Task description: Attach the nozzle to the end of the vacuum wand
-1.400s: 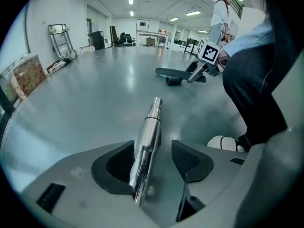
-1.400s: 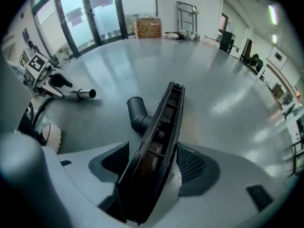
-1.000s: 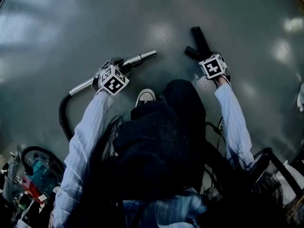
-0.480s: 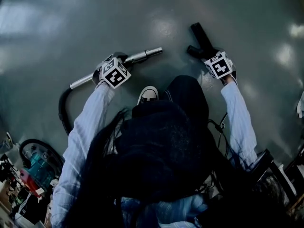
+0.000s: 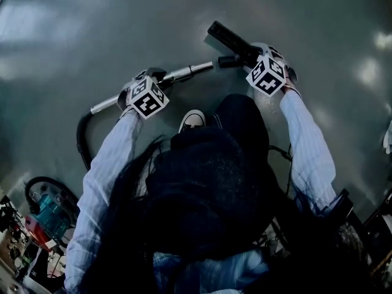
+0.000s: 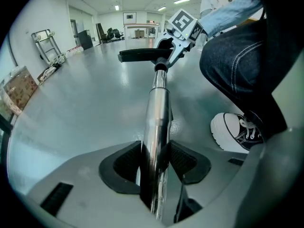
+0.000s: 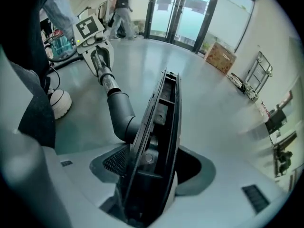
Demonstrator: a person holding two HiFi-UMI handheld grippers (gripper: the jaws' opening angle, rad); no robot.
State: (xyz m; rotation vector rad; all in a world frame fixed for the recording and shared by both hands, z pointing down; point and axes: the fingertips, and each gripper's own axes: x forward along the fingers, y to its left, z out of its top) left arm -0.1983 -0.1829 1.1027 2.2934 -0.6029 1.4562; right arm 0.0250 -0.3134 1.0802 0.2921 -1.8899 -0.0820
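Head view: the left gripper (image 5: pixel 158 77), jaws just closing, pinches the shiny metal vacuum wand (image 5: pixel 185 73); the right gripper (image 5: pixel 253 54) clamps the flat black plastic nozzle (image 5: pixel 228 38). Its neck meets the wand's tip.

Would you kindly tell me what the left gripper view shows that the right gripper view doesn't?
Only the left gripper view: the left gripper's fingers, which have just been closing, on the chrome wand between them, and the nozzle from its closed side.
Only the right gripper view: the right gripper's grip on the nozzle, the nozzle's open underside, and glass doors.
Both: the wand's end at the nozzle's neck, and a white shoe.
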